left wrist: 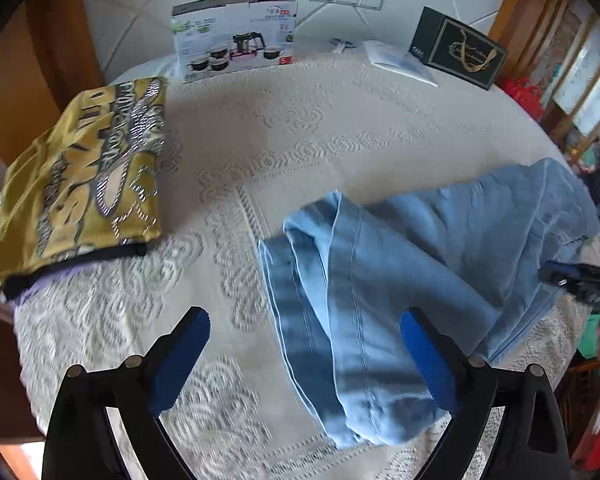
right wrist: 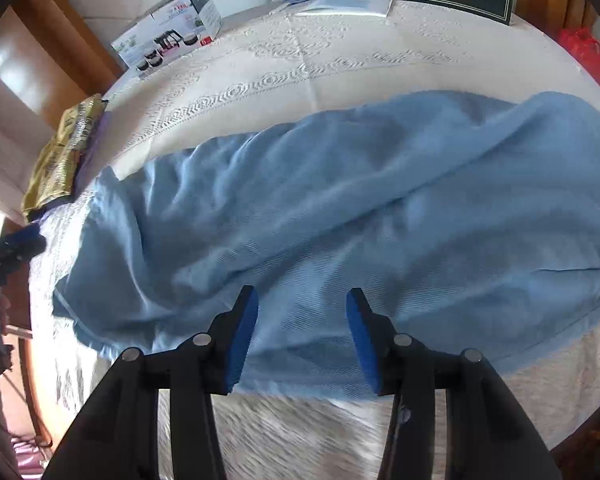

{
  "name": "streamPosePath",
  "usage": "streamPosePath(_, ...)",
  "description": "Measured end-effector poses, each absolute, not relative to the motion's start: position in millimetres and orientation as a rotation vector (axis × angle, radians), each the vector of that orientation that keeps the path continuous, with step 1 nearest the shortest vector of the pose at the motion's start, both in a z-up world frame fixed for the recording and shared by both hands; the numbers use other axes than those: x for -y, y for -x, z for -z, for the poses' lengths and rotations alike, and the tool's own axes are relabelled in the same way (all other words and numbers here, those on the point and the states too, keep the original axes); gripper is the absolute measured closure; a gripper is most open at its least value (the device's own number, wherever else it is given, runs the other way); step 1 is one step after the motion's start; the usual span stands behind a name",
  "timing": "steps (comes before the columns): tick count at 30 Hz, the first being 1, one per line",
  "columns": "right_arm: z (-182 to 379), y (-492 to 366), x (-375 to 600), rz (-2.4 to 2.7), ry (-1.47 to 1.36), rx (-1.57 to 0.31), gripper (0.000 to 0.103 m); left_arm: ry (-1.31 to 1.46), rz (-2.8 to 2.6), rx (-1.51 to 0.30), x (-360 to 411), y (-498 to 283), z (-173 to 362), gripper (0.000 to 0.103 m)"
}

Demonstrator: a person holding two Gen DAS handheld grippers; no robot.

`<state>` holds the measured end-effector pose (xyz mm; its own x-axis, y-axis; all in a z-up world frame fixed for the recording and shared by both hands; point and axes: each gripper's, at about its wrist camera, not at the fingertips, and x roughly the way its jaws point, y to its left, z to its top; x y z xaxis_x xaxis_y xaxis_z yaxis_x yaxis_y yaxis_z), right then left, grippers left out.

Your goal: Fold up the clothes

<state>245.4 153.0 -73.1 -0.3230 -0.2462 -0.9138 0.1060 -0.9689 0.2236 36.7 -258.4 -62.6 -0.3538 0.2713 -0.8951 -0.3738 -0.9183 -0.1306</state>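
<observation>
A light blue garment (left wrist: 400, 264) lies crumpled on the white lace tablecloth (left wrist: 260, 140), running from near centre to the right edge. My left gripper (left wrist: 304, 324) is open and empty just above its near left end. In the right wrist view the blue garment (right wrist: 360, 208) spreads wide across the table. My right gripper (right wrist: 302, 304) is open over its near edge, holding nothing. A folded yellow printed garment (left wrist: 80, 176) lies on a purple one at the left; it also shows in the right wrist view (right wrist: 64, 156).
A tea-set box (left wrist: 236, 36) and a dark gift box (left wrist: 460, 48) stand at the table's far edge, with papers (left wrist: 400, 62) between them. A wooden door (left wrist: 16, 92) is at the left. The other gripper (left wrist: 580, 276) shows at the right.
</observation>
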Motion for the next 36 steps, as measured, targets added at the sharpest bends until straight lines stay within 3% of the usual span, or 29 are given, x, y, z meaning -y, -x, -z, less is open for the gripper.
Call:
streamPosePath(4, 78.6, -250.6, -117.3, 2.391, -1.713, 0.249, 0.052, 1.445, -2.226, -0.225, 267.2, -17.6, 67.2, 0.004)
streamPosePath(6, 76.7, -257.4, -87.1, 2.448, -1.693, 0.238, 0.041, 1.408, -2.163, -0.269, 270.8, -6.6, 72.2, 0.002)
streamPosePath(18, 52.8, -347.3, 32.7, 2.785, -1.745, 0.7, 0.04, 1.102, -1.748, -0.686, 248.5, 23.5, 80.9, 0.001)
streamPosePath(25, 46.2, -347.8, 75.7, 2.812, -1.71, 0.641, 0.039, 1.039, -1.665, -0.818, 221.4, 33.7, 91.5, 0.001)
streamPosePath(27, 47.4, -334.9, 86.9, 2.809, -1.701, 0.606, 0.027, 1.035, -1.648, -0.832, 220.0, 39.7, 98.1, 0.001)
streamPosePath(30, 53.2, -313.6, 102.0, 2.811, -1.71, 0.55, 0.027, 1.052, -1.57, -0.826, 206.5, 45.0, 116.5, 0.001)
streamPosePath(32, 52.3, -321.5, 101.8, 2.851, -1.711, 0.615, 0.027, 1.051, -1.523, -0.816, 196.1, 43.9, 127.0, 0.003)
streamPosePath(33, 51.9, -325.4, 101.6, 2.871, -1.711, 0.649, 0.037, 1.052, -1.496, -0.807, 191.9, 43.7, 131.2, 0.013)
streamPosePath(34, 51.4, -329.4, 101.5, 2.891, -1.711, 0.682, 0.056, 1.046, -1.482, -0.804, 190.7, 42.1, 132.1, 0.021)
streamPosePath(35, 51.0, -333.3, 101.4, 2.91, -1.71, 0.717, 0.095, 1.02, -1.472, -0.802, 192.7, 38.7, 129.4, 0.041)
streamPosePath(36, 50.6, -337.3, 101.3, 2.929, -1.709, 0.751, 0.095, 1.0, -1.459, -0.794, 195.1, 35.6, 126.5, 0.071)
